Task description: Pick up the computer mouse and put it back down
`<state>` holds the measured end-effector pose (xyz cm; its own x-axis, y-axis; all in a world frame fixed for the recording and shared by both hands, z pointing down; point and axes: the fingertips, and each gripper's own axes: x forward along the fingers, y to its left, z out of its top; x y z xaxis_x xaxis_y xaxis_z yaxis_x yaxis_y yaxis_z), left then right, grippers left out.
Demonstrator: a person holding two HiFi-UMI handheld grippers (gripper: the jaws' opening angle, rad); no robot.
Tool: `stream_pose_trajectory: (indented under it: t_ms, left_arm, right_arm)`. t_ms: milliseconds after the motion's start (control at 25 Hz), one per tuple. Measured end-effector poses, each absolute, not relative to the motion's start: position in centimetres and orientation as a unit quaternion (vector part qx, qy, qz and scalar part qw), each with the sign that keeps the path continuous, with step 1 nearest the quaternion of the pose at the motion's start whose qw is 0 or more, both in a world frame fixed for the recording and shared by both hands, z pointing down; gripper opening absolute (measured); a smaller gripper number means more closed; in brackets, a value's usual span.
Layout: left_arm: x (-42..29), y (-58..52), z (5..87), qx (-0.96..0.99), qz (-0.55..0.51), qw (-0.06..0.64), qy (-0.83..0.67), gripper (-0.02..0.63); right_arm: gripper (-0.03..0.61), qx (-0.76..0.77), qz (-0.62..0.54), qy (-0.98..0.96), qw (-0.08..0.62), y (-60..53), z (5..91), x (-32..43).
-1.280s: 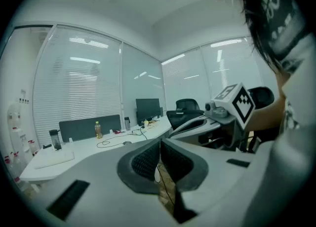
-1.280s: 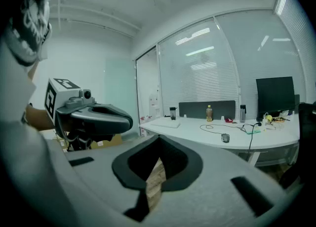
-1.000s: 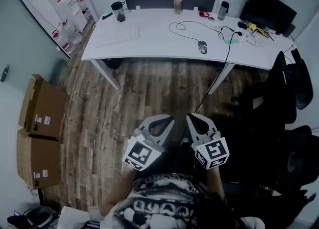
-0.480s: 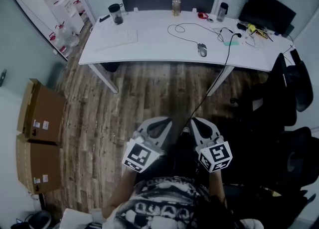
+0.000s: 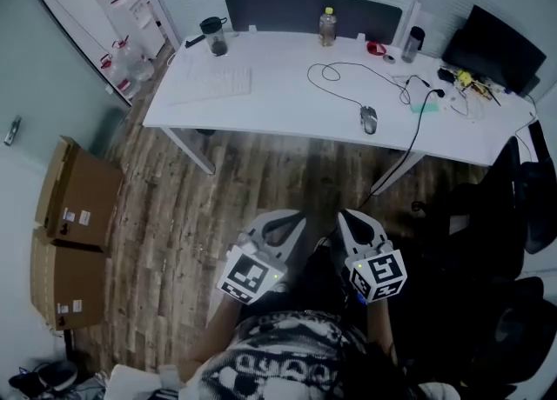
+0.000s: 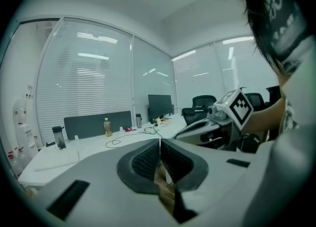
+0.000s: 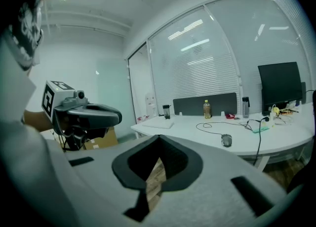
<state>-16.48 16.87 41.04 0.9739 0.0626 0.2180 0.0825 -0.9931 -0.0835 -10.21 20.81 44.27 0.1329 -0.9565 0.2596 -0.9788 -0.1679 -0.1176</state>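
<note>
The grey computer mouse [image 5: 369, 118] lies near the front edge of the white desk [image 5: 278, 94], and its black cable loops away across the top. It also shows in the right gripper view as the mouse [image 7: 226, 140], far ahead. My left gripper [image 5: 296, 214] and right gripper [image 5: 341, 214] are held side by side over the wooden floor, well short of the desk. Both point toward the desk. The left gripper [image 6: 159, 142] is shut with nothing in it. The right gripper [image 7: 159, 138] is also shut and empty.
On the desk are a white keyboard [image 5: 213, 85], a dark cup [image 5: 213, 36], a bottle [image 5: 326, 26] and a monitor [image 5: 496, 37]. Black office chairs [image 5: 522, 216] crowd the right side. Cardboard boxes [image 5: 74, 216] stand at the left, a water dispenser [image 5: 130, 7] behind them.
The desk has shifted lower and to the right in the head view as the person steps toward it. Both grippers have come forward together and stay shut.
</note>
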Motion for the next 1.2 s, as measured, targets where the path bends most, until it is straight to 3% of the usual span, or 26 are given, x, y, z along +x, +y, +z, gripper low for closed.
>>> stream_pose_trajectory:
  t_ms: [640, 1200]
  left_arm:
    - [1.6, 11.9, 41.5, -0.989, -0.135, 0.062, -0.006, 0.005]
    - [7.0, 13.8, 42.9, -0.982, -0.165, 0.079, -0.045, 0.005]
  right_arm:
    - [-0.005, 0.726, 0.167, -0.666, 0.033, 15.4, 46.6, 7.8]
    - [-0.005, 0.757, 0.198, -0.622, -0.010, 17.8, 49.0, 13.7]
